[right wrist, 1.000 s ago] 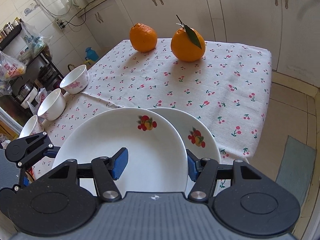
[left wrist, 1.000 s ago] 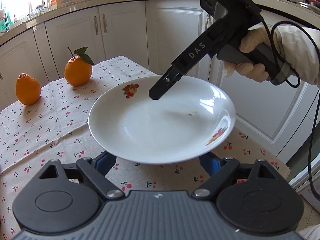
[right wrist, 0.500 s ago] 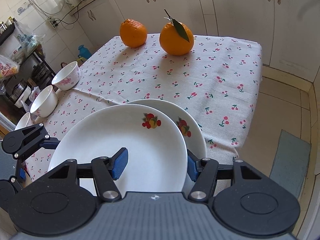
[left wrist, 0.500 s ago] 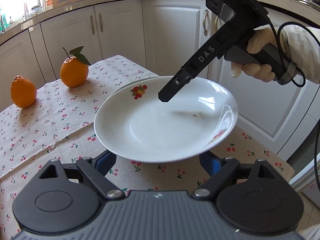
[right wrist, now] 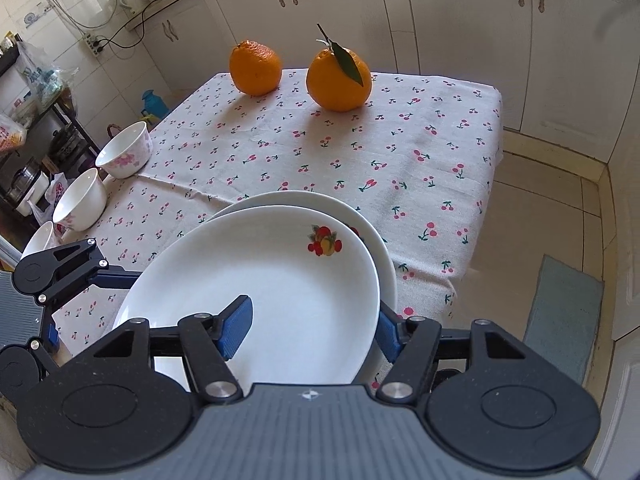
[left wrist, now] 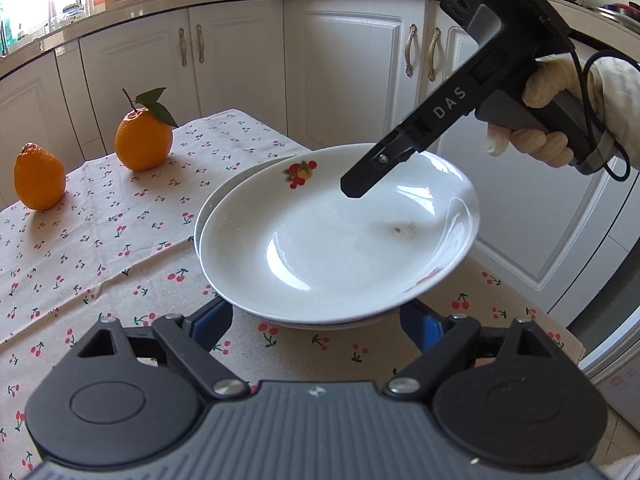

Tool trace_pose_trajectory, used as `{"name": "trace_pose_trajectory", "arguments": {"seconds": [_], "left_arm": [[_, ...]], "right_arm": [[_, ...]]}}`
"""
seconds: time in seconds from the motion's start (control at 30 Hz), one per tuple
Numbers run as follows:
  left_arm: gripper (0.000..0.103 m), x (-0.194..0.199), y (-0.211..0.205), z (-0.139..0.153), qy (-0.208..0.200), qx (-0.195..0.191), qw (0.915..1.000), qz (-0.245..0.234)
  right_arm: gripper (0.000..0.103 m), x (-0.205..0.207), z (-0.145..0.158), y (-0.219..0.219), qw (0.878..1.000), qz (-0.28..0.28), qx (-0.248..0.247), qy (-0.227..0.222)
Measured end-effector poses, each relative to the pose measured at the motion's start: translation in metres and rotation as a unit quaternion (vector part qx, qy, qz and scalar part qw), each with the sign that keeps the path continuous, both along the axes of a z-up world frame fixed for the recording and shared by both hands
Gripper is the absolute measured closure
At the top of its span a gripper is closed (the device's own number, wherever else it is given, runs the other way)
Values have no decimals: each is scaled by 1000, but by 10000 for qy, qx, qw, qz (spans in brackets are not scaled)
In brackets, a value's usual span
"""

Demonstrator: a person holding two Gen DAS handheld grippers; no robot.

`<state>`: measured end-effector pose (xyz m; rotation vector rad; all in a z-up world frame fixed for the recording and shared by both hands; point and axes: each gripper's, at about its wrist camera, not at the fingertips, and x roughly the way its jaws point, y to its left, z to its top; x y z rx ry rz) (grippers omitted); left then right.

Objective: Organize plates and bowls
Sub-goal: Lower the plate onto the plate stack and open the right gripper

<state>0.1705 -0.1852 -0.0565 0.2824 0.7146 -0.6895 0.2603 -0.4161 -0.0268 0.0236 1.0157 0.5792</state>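
Through the left wrist camera we see our left gripper (left wrist: 316,318) with its blue-padded fingers (left wrist: 212,320) spread wide and nothing between them; the near rims of the two plates sit just ahead of them. The upper white ceramic plate with a fruit motif (left wrist: 320,248) lies tilted on top of a second white plate (left wrist: 224,196), of which only a sliver of rim shows on the left and below. Both rest near the edge of the worktop covered by a cherry-print cloth (left wrist: 100,240). Our right gripper (left wrist: 356,186) reaches in from the upper right, held in a gloved hand (left wrist: 536,120), its black tip over the upper plate's far rim. Two oranges stand well apart from the plates: a leafy orange (left wrist: 143,140) and a plain orange (left wrist: 39,182). White cabinet doors (left wrist: 352,80) close the background.

Through the right wrist camera, our right gripper's (right wrist: 314,326) fingers (right wrist: 238,326) are opening, straddling the upper plate's (right wrist: 260,280) rim, one above the plate's inner surface and one outside; we cannot tell whether the pads press on it. The lower plate (right wrist: 384,256) peeks out to the right. Three white bowls with pink flowers (right wrist: 82,202) line the left edge of the worktop, and the left gripper (right wrist: 56,268) sits just beside the plates there.
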Motion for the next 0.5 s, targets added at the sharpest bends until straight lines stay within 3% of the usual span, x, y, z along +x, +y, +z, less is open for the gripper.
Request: {"name": "trace_pose_trajectory", "arguments": {"seconds": [0.5], "left_arm": [[12,-5,2,1,-118,-14,9999,-70]], "right_arm": [[22,-18,6,4,9993,-189,-319,-90]]}}
